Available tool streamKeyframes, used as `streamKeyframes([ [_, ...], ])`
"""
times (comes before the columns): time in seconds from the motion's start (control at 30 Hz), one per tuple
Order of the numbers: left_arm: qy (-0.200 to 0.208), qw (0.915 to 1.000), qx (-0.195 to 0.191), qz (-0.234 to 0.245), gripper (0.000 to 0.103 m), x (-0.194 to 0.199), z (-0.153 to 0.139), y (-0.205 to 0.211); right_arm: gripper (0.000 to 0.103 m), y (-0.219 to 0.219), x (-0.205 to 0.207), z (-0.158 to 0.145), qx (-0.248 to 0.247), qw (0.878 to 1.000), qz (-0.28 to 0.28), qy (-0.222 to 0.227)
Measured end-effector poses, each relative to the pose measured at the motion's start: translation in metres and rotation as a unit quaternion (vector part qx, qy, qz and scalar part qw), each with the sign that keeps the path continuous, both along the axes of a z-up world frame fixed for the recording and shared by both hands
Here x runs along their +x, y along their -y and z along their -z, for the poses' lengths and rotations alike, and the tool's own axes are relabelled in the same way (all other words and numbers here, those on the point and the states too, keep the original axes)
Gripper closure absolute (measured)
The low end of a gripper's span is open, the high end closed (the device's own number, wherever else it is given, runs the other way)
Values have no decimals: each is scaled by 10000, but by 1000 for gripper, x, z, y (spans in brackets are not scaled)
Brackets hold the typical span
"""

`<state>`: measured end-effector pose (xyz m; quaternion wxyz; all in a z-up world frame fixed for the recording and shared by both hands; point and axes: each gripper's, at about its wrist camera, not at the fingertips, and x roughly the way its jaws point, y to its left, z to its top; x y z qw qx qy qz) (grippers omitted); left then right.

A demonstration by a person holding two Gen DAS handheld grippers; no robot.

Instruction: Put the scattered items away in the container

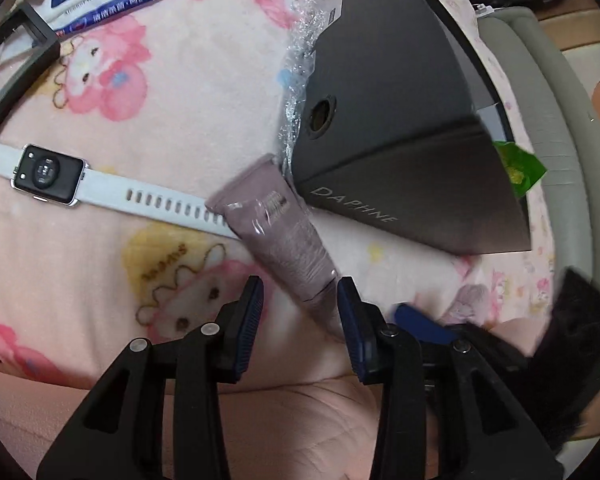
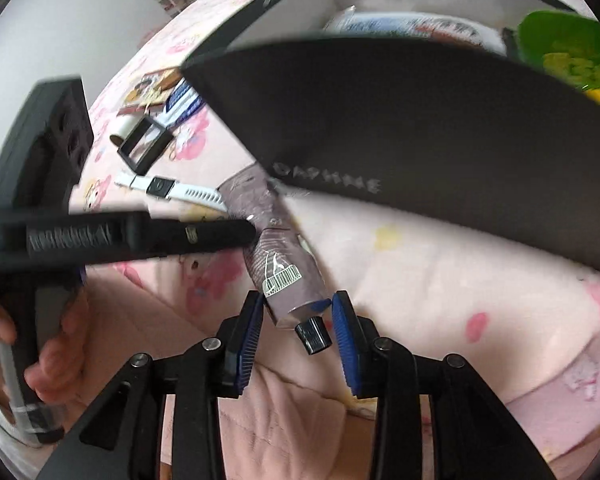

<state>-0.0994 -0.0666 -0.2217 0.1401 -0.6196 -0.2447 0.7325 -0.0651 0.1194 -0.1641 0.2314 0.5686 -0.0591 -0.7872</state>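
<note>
tube (image 2: 278, 256) lies diagonal, cap toward open right claw (image 2: 298, 314).

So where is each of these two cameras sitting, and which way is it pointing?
Left wrist: rides on the left gripper, looking along its open fingers at the mauve tube, white watch and grey box.
Right wrist: rides on the right gripper, facing the tube's black cap; the left gripper and the hand holding it show.
Shared: tube, watch, box, pink blanket.
</note>
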Motion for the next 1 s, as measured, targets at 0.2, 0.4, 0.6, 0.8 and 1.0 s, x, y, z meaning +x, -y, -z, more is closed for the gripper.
streamKeyframes([
  [0.2,-119,9978,61,-650,65,-1,1,25,72,-13,-13,-1,-114,9991,385,-161],
  [0.4,83,9990,62,-436,65,-6,10,17,72,4,-15,25,-85,9995,202,225],
  [0.6,78,9999,130,8,64,-6,11,0,76,13,-15,33,-839,9950,48,541],
  [0.8,97,9997,206,-82,60,-4,13,0,75,18,-17,30,-122,9997,202,58],
  [1.0,172,9991,303,-248,59,-3,17,1,73,29,-20,54,-203,9991,69,367],
])
